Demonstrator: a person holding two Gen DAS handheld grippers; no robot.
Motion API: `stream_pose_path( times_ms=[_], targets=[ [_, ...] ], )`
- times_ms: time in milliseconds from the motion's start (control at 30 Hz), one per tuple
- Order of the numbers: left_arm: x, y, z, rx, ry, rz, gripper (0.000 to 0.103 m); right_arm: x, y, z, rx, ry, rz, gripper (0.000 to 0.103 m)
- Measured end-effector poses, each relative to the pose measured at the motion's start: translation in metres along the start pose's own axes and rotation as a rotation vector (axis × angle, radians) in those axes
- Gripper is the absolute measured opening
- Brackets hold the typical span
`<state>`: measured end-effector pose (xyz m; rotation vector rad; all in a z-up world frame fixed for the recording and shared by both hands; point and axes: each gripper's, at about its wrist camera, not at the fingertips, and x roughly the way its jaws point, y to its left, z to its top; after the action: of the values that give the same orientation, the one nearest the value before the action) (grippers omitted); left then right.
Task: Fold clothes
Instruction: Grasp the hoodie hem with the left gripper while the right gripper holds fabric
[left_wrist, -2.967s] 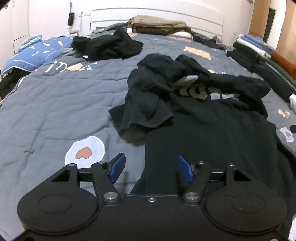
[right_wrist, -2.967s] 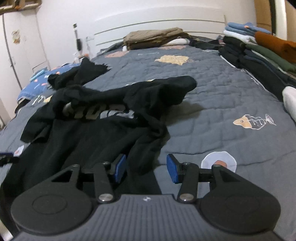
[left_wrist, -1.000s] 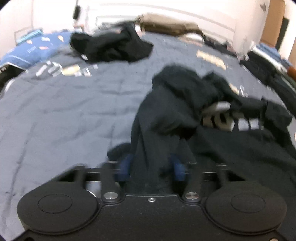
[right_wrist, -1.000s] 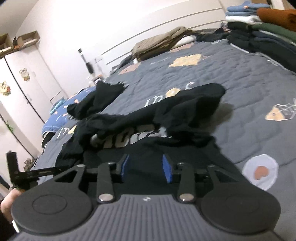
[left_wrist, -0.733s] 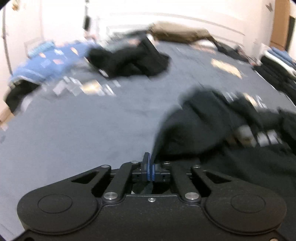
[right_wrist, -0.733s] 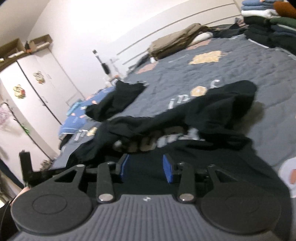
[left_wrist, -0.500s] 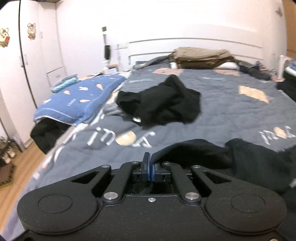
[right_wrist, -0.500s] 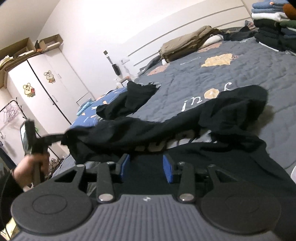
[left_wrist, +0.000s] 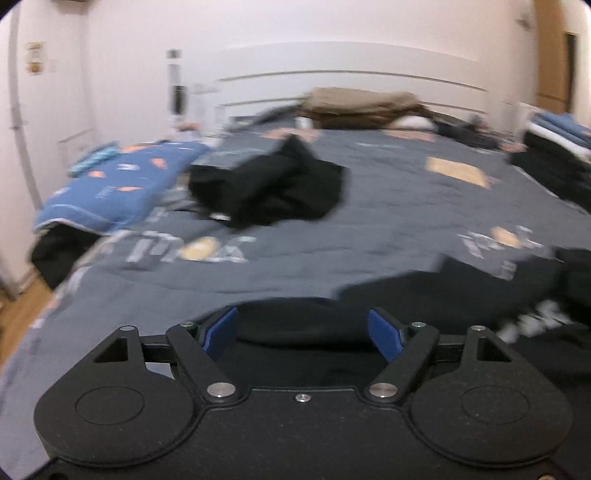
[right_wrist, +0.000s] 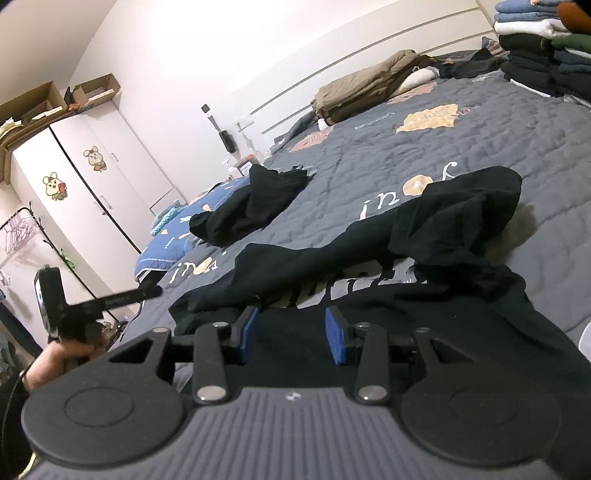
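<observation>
Black shirt (right_wrist: 424, 236) beside crumpled black garment (left_wrist: 269, 188)

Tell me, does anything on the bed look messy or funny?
Yes. The black shirt with white letters lies rumpled on the grey quilt, one sleeve bunched up and flopped across its print. Farther back, another black garment sits in a crumpled heap, unlike the neat folded stack at the bed's edge.
</observation>
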<state>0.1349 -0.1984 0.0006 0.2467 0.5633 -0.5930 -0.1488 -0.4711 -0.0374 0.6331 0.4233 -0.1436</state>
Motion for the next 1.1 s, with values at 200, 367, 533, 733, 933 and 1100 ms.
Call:
stream_pose_path(
  times_ms=[200, 367, 533, 733, 933, 1100],
  targets=[
    [0.02, -0.062, 0.044, 0.139, -0.026, -0.132, 0.076, -0.009, 0.002, 0.005, 0.01, -0.035, 0.0, 0.039],
    [0.059, -0.116, 0.074, 0.271, -0.022, -0.18, 0.07, -0.011, -0.004, 0.011, 0.016, -0.053, -0.015, 0.039],
    [0.115, -0.158, 0.057, 0.343, 0.081, -0.197, 0.043, -0.008, -0.012, 0.015, 0.015, -0.045, -0.038, 0.039],
    [0.16, -0.175, 0.025, 0.391, 0.235, -0.214, 0.043, -0.005, -0.015, 0.015, -0.006, -0.019, -0.044, 0.039],
    [0.134, -0.168, -0.007, 0.446, 0.26, -0.394, 0.029, -0.001, -0.021, 0.012, 0.009, 0.013, -0.039, 0.039],
    [0.118, -0.158, -0.019, 0.455, 0.279, -0.488, 0.027, 0.001, -0.016, 0.01, -0.015, 0.02, -0.032, 0.039]
  ],
)
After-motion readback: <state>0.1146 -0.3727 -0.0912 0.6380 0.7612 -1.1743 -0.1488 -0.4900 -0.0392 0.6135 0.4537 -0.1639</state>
